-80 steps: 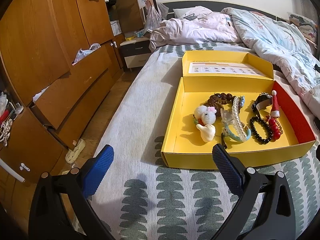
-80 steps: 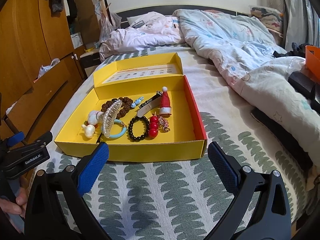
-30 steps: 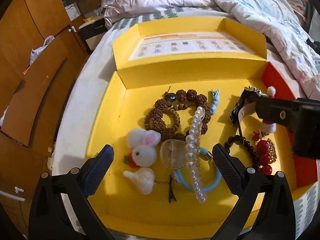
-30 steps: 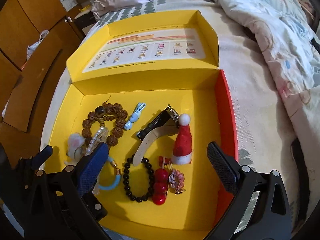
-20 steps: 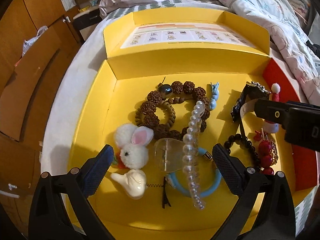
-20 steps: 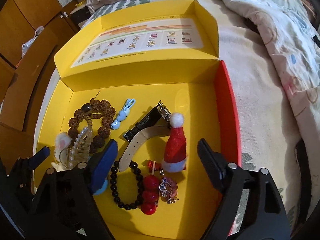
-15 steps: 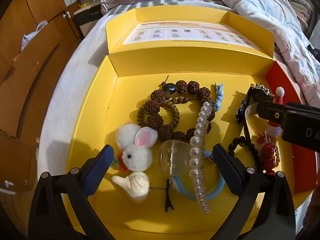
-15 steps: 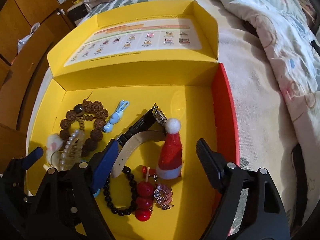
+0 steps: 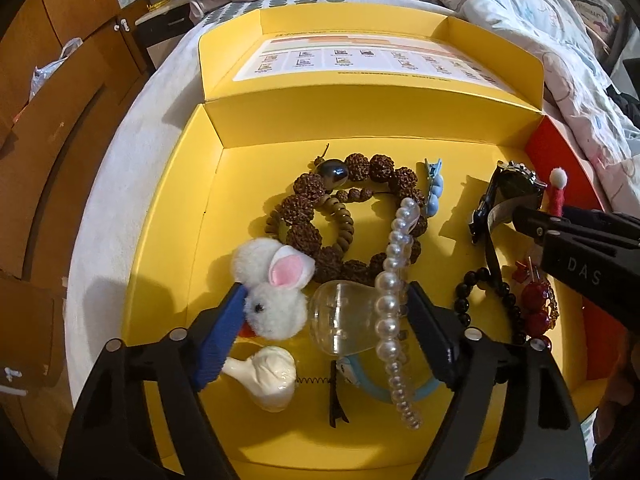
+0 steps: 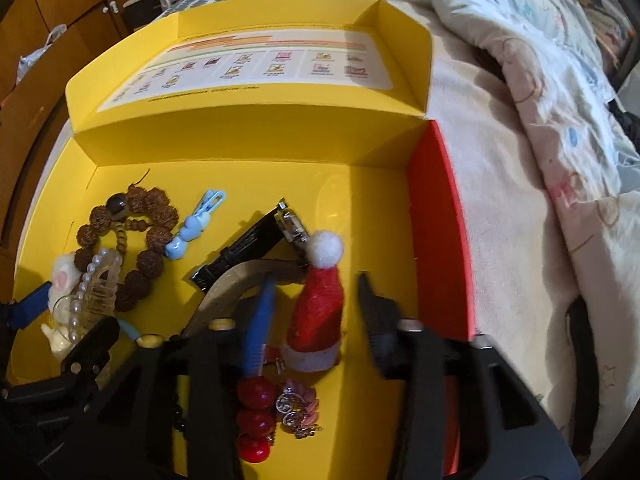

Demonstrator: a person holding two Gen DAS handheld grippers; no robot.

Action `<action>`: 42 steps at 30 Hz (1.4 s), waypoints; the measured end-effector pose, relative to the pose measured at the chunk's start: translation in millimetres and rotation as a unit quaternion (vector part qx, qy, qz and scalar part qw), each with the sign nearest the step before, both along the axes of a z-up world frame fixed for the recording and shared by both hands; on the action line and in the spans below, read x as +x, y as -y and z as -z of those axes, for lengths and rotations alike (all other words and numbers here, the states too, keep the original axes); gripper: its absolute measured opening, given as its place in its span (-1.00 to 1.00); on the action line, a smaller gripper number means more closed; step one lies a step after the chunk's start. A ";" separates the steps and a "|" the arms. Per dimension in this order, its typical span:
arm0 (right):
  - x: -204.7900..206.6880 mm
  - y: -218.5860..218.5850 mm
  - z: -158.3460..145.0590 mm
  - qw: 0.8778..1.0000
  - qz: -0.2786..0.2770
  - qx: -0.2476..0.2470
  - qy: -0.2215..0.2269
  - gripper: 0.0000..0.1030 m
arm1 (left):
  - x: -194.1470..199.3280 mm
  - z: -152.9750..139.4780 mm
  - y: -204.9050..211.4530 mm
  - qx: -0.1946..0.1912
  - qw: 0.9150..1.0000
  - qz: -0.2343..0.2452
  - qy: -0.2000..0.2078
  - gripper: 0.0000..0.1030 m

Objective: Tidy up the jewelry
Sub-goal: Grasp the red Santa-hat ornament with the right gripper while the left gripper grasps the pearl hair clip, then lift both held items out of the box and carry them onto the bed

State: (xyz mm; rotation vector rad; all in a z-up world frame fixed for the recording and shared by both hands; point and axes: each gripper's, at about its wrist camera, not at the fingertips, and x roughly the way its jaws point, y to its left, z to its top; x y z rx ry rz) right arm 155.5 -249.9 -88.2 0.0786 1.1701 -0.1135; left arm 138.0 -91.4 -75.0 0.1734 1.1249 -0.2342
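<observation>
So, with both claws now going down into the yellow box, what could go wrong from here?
The left claw is closing around both the white bunny pom-pom and the pearl hair clip; it may catch two pieces or neither.

The pearl hair clip lies over the brown bead bracelet and the blue hair tie, so lifting it could drag them.

The right claw is closing around the Santa hat, with a watch strap beside its left finger; it might snag.
</observation>
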 end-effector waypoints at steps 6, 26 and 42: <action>-1.3 -6.6 3.1 1.000 -0.009 -0.011 -0.004 -0.67 | 1.4 -2.4 -3.2 -0.005 1.000 0.002 -0.001 0.27; -17.8 15.3 -30.6 0.998 0.008 0.054 0.030 -0.80 | 5.9 -33.0 -29.9 -0.087 0.996 0.008 -0.011 -0.73; -31.7 19.2 -62.4 0.995 0.011 0.066 0.068 -0.80 | -10.0 -66.2 -33.8 -0.111 0.994 0.015 0.021 -0.73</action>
